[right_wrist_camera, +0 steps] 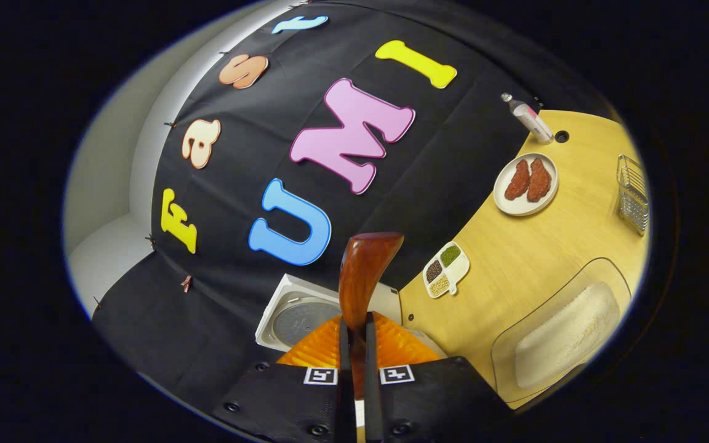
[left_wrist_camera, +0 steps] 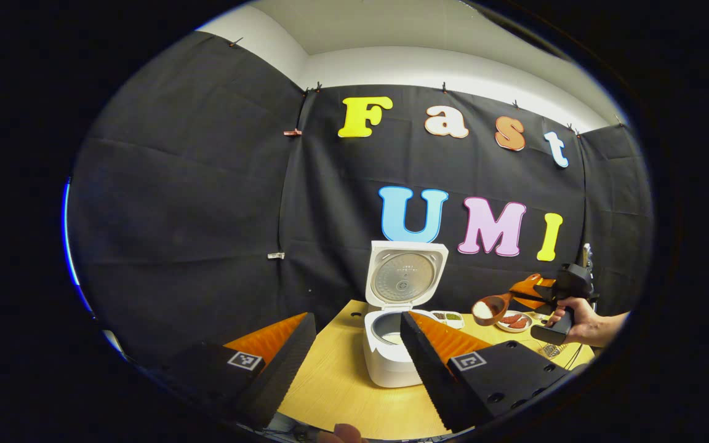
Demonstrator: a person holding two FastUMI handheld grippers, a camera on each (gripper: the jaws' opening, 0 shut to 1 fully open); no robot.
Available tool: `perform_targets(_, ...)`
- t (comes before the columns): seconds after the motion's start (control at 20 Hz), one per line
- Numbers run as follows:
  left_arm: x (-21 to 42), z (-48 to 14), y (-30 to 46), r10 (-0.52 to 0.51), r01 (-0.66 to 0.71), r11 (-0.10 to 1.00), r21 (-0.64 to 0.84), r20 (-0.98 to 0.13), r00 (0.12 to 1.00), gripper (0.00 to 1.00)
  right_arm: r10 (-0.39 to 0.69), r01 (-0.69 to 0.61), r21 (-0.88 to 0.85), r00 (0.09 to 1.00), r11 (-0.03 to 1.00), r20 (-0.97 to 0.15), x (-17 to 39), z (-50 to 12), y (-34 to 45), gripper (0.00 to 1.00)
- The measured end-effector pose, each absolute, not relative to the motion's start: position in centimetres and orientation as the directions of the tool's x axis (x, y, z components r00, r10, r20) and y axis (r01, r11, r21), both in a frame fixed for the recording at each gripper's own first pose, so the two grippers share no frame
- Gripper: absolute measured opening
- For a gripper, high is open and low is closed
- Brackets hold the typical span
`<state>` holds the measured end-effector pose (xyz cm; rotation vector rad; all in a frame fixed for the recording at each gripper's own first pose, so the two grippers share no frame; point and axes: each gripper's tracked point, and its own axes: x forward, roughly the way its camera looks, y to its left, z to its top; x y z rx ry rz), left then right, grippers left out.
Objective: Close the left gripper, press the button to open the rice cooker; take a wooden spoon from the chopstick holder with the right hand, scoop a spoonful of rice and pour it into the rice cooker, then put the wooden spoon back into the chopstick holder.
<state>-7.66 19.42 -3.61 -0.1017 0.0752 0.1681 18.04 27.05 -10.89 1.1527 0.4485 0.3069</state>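
Rice cooker (left_wrist_camera: 394,344), one, low centre of the left gripper view, lid up. Left gripper (left_wrist_camera: 357,344) jaws spread wide, empty, framing it. Right gripper (left_wrist_camera: 539,295), far right, is clamped on one wooden spoon (left_wrist_camera: 491,309) heaped with rice. Right gripper view: spoon (right_wrist_camera: 364,271) at centre; one plate (right_wrist_camera: 525,206) with two red pieces upper right; one three-part dish (right_wrist_camera: 447,271) mid-frame; one rice tray (right_wrist_camera: 567,332) lower right.
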Motion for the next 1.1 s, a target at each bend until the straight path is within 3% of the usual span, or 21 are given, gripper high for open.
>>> perform_targets(0.4,-9.5,-5.2,22.6,0.232,-0.244,0.964,-0.105,-0.118,0.966,0.95,0.522,-0.047,0.886,0.821,0.462,-0.229,21.6,-12.7,37.9,0.1)
perform_targets(0.8,-11.8,-6.6,25.7,0.304,-0.32,0.941,-0.11,-0.138,0.942,0.95,0.511,-0.162,0.72,0.806,0.675,-0.297,24.4,-14.8,43.5,0.1)
perform_targets(1.1,-12.3,-7.0,26.4,0.321,-0.336,0.936,-0.103,-0.139,0.937,0.95,0.508,-0.257,0.572,0.793,0.779,-0.336,24.6,-15.9,46.0,0.1)
